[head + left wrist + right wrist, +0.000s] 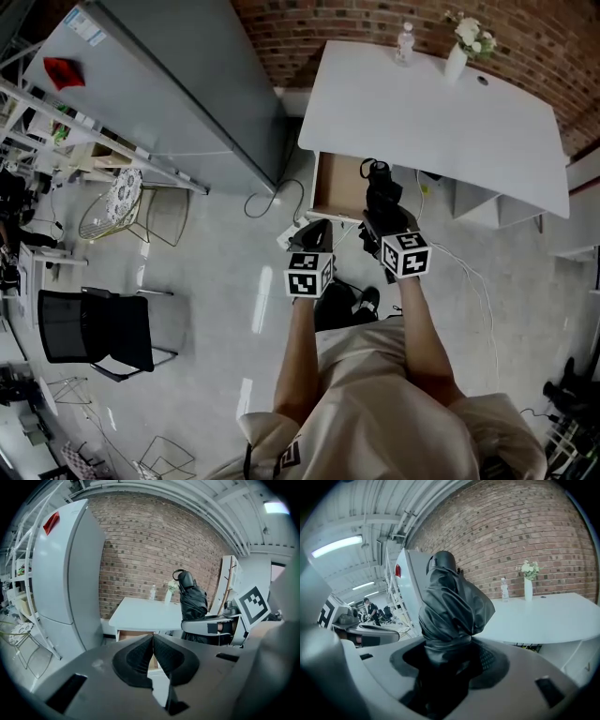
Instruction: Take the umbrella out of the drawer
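Note:
A folded black umbrella (450,606) stands up between the jaws of my right gripper (450,660), which is shut on it. In the head view the umbrella (382,192) is held over the front edge of the open wooden drawer (334,187) under the white table (441,112). My left gripper (313,236) hangs just left of it, below the drawer's front, its jaws pressed together on nothing. From the left gripper view (153,653) the umbrella (192,603) shows at the right, upright in the other gripper.
A tall grey fridge (178,84) stands left of the table. A water bottle (404,42) and a white vase of flowers (459,52) sit at the table's far edge. Cables (272,202) lie on the floor. A black chair (98,333) and a wire stool (122,211) stand at left.

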